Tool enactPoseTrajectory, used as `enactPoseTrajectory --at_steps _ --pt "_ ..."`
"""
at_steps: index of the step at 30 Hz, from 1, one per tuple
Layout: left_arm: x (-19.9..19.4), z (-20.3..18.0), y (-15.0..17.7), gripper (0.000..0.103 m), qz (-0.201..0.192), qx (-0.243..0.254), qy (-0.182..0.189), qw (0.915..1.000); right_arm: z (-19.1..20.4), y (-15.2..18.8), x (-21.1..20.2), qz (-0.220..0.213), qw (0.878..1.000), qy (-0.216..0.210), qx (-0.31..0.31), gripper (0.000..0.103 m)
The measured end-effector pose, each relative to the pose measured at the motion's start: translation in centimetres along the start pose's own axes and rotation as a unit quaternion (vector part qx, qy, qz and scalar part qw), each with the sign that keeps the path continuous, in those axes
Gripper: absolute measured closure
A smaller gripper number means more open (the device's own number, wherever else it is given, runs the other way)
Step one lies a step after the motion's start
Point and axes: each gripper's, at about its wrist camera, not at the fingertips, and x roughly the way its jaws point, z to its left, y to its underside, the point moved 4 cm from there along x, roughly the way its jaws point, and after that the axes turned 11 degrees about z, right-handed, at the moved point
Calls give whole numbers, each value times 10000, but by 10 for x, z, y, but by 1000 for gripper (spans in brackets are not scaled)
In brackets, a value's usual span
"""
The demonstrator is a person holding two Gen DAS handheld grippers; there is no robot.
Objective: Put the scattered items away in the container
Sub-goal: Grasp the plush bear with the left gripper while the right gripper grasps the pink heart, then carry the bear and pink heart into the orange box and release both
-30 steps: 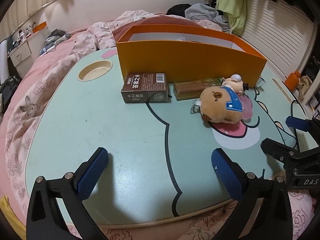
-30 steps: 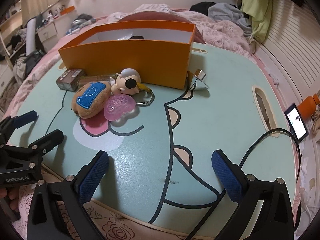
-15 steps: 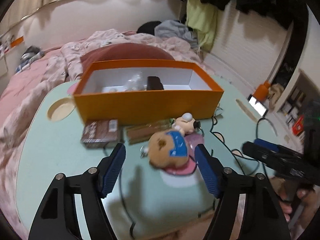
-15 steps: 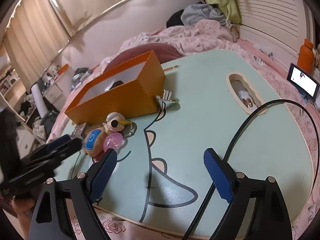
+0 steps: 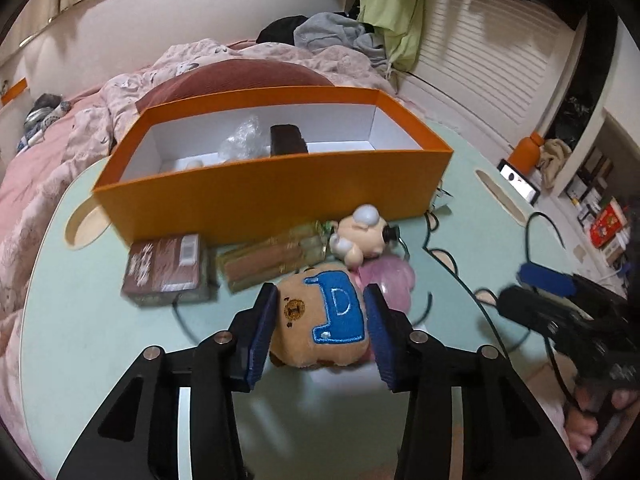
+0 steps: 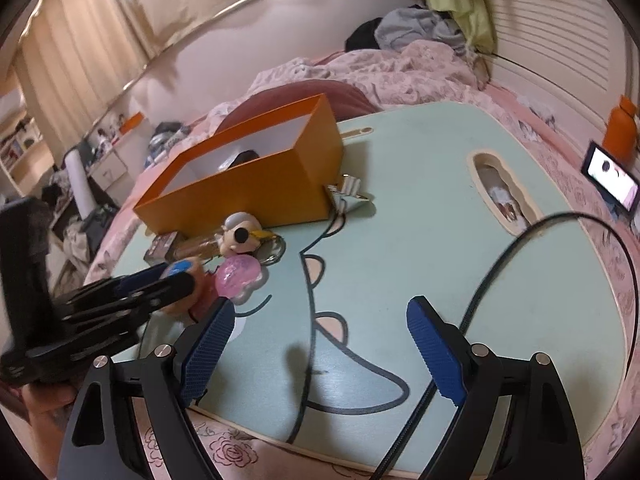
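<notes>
My left gripper [image 5: 322,328] has its blue pads on both sides of a brown plush bear with a blue "D" patch [image 5: 320,316], closed against it on the table. In front of the orange box [image 5: 280,188] lie a brown carton [image 5: 168,268], a clear-wrapped brown packet [image 5: 276,256], a small pale figurine keychain [image 5: 364,236] and a pink translucent toy [image 5: 390,282]. The box holds a dark block [image 5: 286,140] and crumpled plastic [image 5: 242,142]. My right gripper [image 6: 320,344] is open and empty above the table's near edge; the left gripper [image 6: 132,292] shows at its left.
The mint cartoon table [image 6: 420,208] sits on a pink bed. A black cable [image 6: 520,248] runs across its right side. A silver clip [image 6: 348,194] lies by the box's corner. A handle slot [image 6: 500,192] is at right; a phone [image 6: 610,176] and orange bottle [image 6: 620,128] stand beyond.
My left gripper moved forward and down onto the plush bear and narrowed around it. My right gripper lifted and swung right, staying open.
</notes>
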Motion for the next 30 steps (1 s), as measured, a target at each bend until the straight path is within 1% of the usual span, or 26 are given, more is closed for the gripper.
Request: enactPoseTrajectory --at_steps 2,3,5,6,7,8,9,13,16,18,20,21,23,25,28,30 --pt "-16 4 11 58 -158 -138 125 9997 9 -2 2 64 9998 36 -204 14" --pt "-24 6 16 58 -235 -185 133 9995 18 -4 5 128 9990 58 -417 16" --pt "-38 12 23 58 -364 -257 37 9990 31 -7 12 253 9972 131 -693 17" --pt "-43 15 25 58 -416 -293 -1 9987 37 -9 17 334 9956 256 -836 22" --pt "-50 20 27 58 -478 -347 -22 9983 45 -11 23 415 9932 420 -1004 24" --pt "-55 23 28 58 -519 -400 -21 9979 50 -13 28 469 9913 498 -1127 30" --pt "-59 28 28 58 -563 -463 -20 9973 55 -15 32 521 9895 537 -1239 33" --pt "-72 44 30 58 -736 -636 -125 9952 70 -26 50 725 9840 616 -1509 39" --pt "-77 51 32 58 -789 -743 -117 9940 78 -32 59 809 9808 584 -1675 44" --pt "-77 53 33 58 -801 -782 -98 9937 82 -31 69 993 9769 659 -1775 65" --pt "-76 55 34 58 -799 -811 -77 9935 84 -30 71 962 9751 687 -1878 65" --pt "-76 55 34 58 -796 -809 -83 9935 84 -28 70 956 9753 611 -1895 66" --pt "-76 55 35 58 -807 -811 -87 9934 82 -24 63 860 9790 360 -1816 66" --pt "-79 53 35 58 -846 -809 -32 9931 78 -23 51 673 9825 219 -1725 66" --pt "-81 51 35 58 -870 -777 -8 9932 73 -22 39 570 9859 69 -1572 66" --pt "-80 49 34 58 -867 -749 -15 9934 71 -22 35 512 9873 64 -1504 66"
